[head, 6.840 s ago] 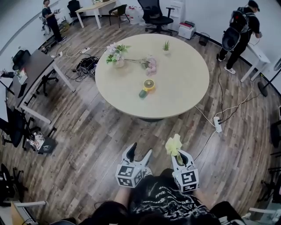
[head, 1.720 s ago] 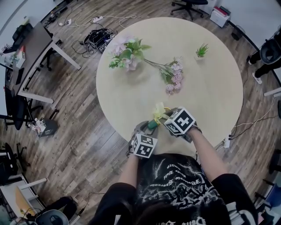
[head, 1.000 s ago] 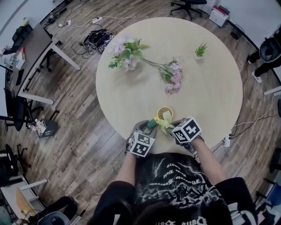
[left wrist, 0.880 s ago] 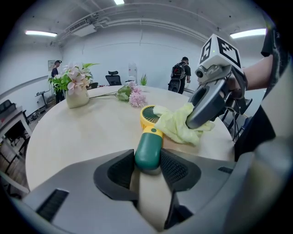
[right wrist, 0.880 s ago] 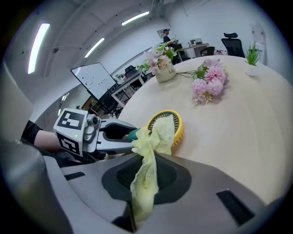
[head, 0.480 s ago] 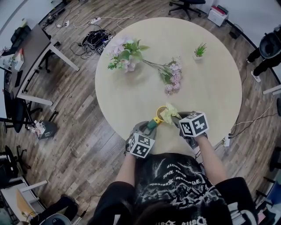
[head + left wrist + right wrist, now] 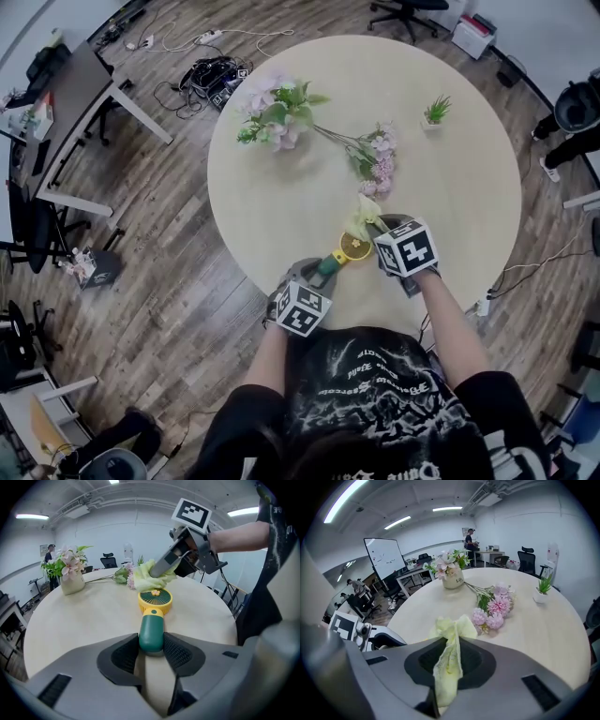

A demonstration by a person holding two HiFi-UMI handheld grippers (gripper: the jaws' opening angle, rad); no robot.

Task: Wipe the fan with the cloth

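A small hand fan lies flat on the round table, with its yellow head away from me and its green handle toward me. My left gripper is shut on that handle at the table's near edge. The pale yellow cloth is pinched in my right gripper, which is shut on it. In the left gripper view the cloth bunches against the far rim of the fan head, under the slanting right gripper.
A vase of flowers stands at the far left of the table. A loose spray of pink flowers lies just beyond the cloth. A small potted plant is at the far right. Desks, chairs and cables surround the table.
My right gripper has carried the cloth away from me, from the near side of the fan head across it to its far rim. The left gripper has stayed on the handle.
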